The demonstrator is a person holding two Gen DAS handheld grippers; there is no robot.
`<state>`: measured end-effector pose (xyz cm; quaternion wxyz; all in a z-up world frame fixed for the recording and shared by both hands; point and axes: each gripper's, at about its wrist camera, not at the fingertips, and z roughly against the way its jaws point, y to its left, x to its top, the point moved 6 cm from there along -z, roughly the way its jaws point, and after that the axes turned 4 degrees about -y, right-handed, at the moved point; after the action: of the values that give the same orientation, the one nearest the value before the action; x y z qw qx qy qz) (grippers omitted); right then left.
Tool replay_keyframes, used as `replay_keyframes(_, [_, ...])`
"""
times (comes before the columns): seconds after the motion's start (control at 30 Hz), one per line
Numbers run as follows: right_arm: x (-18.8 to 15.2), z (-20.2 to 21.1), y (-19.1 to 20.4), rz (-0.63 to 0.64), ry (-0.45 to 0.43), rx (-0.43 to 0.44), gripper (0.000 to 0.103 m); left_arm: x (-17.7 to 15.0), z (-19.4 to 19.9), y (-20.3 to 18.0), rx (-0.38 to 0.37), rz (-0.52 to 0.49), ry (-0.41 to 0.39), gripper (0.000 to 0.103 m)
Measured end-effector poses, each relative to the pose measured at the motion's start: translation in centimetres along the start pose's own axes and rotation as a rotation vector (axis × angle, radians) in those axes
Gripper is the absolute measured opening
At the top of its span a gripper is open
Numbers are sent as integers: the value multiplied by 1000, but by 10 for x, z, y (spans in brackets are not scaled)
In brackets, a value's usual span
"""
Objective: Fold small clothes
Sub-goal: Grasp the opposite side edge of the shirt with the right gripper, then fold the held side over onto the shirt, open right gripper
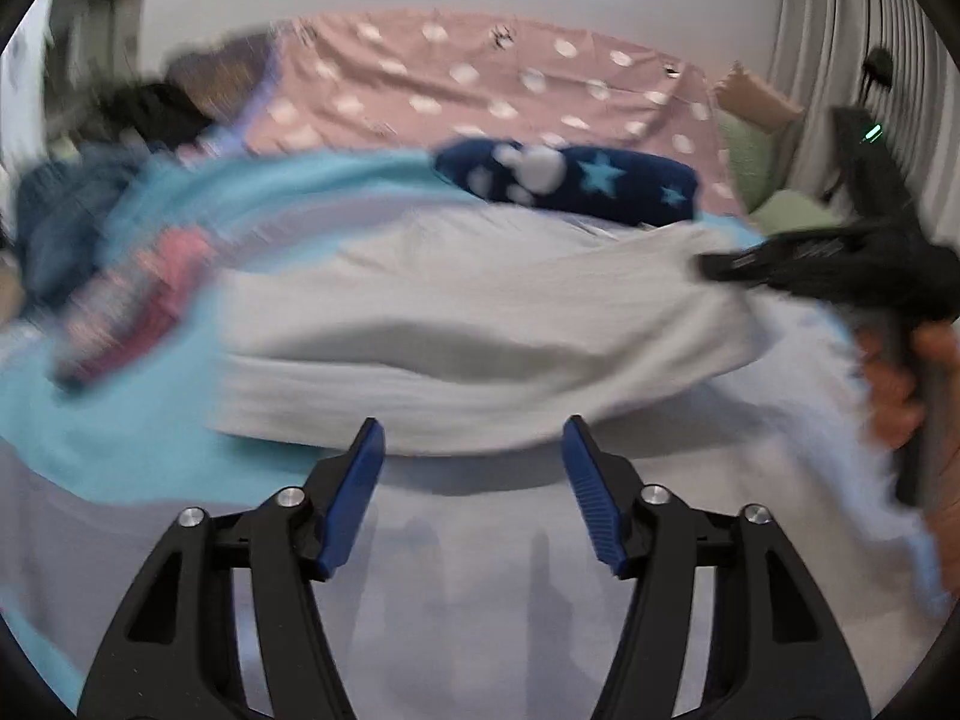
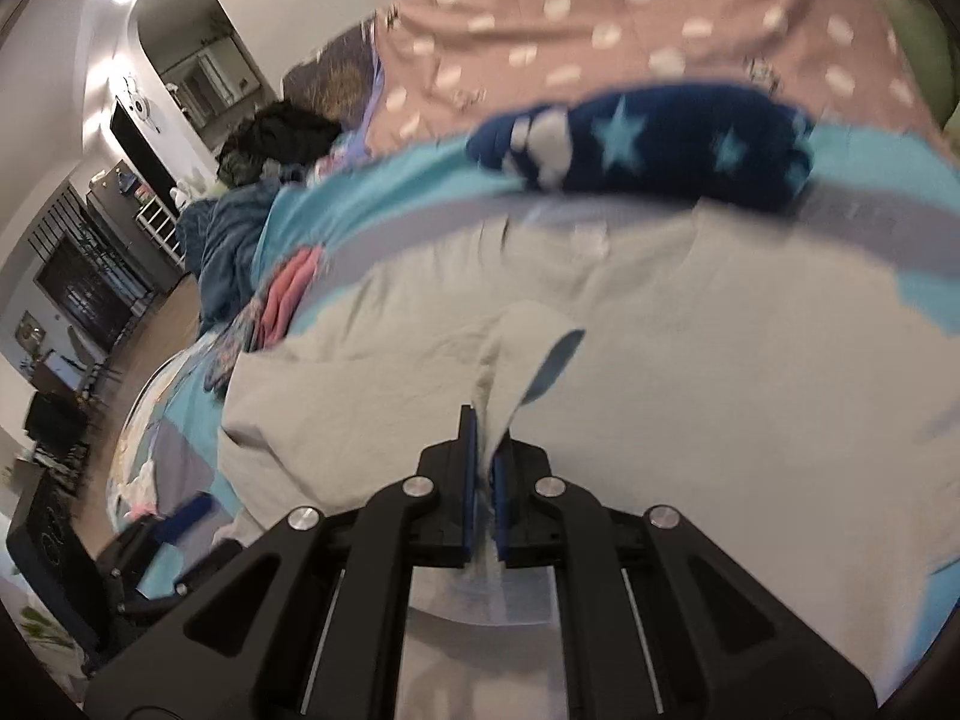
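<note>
The fold is barely begun. A pale grey garment (image 2: pixel 690 360) lies spread across the middle of the right wrist view, on a light blue sheet (image 1: pixel 120 456) — wrinkled, with no crisp fold line showing yet. The right gripper (image 2: pixel 485 468), at the lower centre of that view, has its jaws clenched on a pinch of the garment's near edge, and the cloth rises in a small peak between the blue pads. In the left wrist view the left gripper (image 1: pixel 474 450) sits at the bottom centre with its jaws spread and nothing between them; the garment's near hem is just beyond the fingertips. Judging from this, one corner is taken and the other is not — lifting, folding over and smoothing all remain. A navy star-patterned piece (image 2: pixel 660 144) at upper centre and a pink bundle (image 2: pixel 288 294) at the left look like they still wait.
</note>
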<state>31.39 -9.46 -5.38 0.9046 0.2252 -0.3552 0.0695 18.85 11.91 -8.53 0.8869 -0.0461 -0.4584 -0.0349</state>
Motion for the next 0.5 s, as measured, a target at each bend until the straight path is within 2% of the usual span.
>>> replay_keyframes(0.03, [5,7,-3,4,-19,-8,5,1,4,6,42,-23,-18,81])
replay_keyframes(0.07, [11,16,-8,3,-41,-20,5,1,5,11,60,-33,-25,84])
replay_keyframes(0.23, [30,40,-39,-44,-102,-83,5,-7,-6,34,61,17,56,84])
replay_keyframes(0.4, [30,53,-70,-81,-127,-155,5,-12,-32,43,64,48,164,84])
replay_keyframes(0.5, [27,59,-91,-93,-139,-216,5,-10,-44,44,62,49,191,84])
